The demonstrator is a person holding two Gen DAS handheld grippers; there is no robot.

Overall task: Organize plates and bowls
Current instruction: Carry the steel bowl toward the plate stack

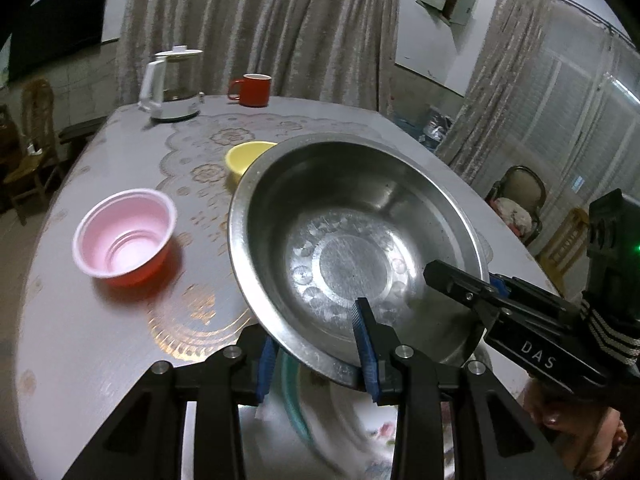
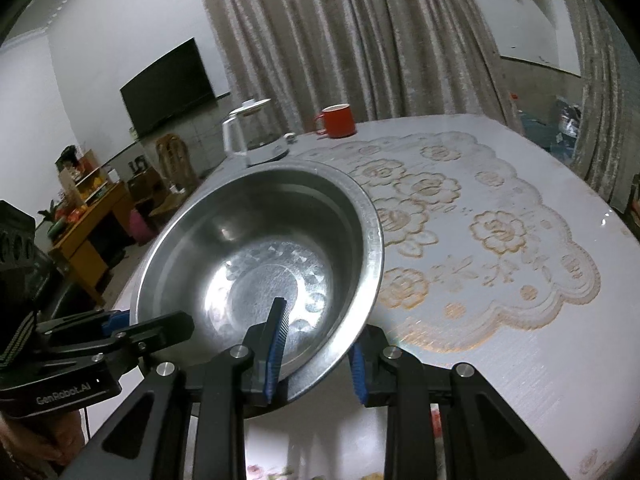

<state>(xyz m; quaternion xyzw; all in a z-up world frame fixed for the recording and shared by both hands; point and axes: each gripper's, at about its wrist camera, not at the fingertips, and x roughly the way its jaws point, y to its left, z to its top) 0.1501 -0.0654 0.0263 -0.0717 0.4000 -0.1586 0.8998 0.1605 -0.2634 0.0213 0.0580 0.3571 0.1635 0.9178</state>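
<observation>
Large round stainless-steel bowl (image 1: 352, 248), centre frame, raised over bench (image 1: 80, 320) | left gripper (image 1: 320, 356) and right gripper (image 2: 316, 356): jaws clamped on near rim | keep both level, lower together beside pink-lined red plastic bowl (image 1: 124, 236).

The steel basin (image 1: 352, 248) is wide, empty and tilted above the table. A pink-lined red bowl (image 1: 124, 238) stands at its nine o'clock, a yellow bowl (image 1: 246, 160) at eleven.

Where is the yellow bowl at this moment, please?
In the left wrist view, the yellow bowl sits on the table just behind the steel basin's far-left rim, beyond the pink-lined cup.
</observation>
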